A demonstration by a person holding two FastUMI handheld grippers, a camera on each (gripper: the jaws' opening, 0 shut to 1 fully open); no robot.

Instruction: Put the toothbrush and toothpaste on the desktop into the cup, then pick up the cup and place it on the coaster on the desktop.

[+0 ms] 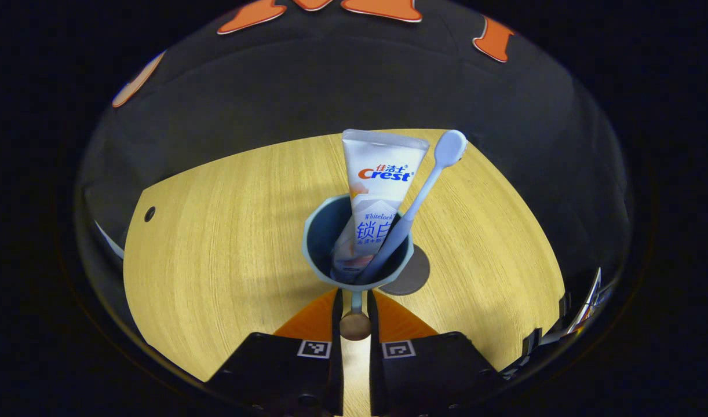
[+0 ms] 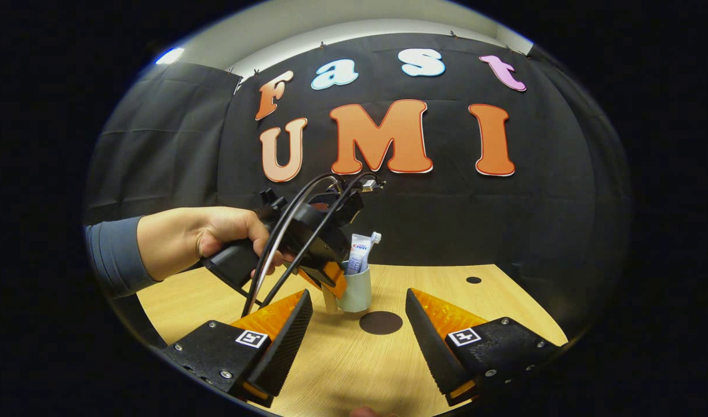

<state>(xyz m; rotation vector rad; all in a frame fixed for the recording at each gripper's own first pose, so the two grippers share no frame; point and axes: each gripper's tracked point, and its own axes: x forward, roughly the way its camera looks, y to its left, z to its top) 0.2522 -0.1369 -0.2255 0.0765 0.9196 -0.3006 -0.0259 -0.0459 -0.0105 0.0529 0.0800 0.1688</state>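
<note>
Toothpaste (image 1: 383, 197) and toothbrush (image 1: 423, 200) both stand in the cup (image 1: 316, 240) already, so the first half looks done and the job in hand is carrying the cup to the coaster (image 1: 415, 278).

Going from the left in the right gripper view: a hand (image 2: 197, 237) in a grey-blue sleeve (image 2: 113, 255) holds the left gripper (image 2: 331, 284), whose orange fingers sit at the cup's near side. In the left gripper view its fingers are drawn close together on the cup's thin handle (image 1: 355, 318), pinching it from both sides.

Next along, the dark round coaster lies just beside the cup's base, partly hidden behind it in the left gripper view. My guess is a short lift and sideways shift, kept level so the tall tube doesn't tip out.

Further right, the right gripper (image 2: 360, 330) hangs wide open, holding nothing, its fingers either side of the coaster on the wooden desktop (image 2: 504, 301). It may want drawing back.
</note>
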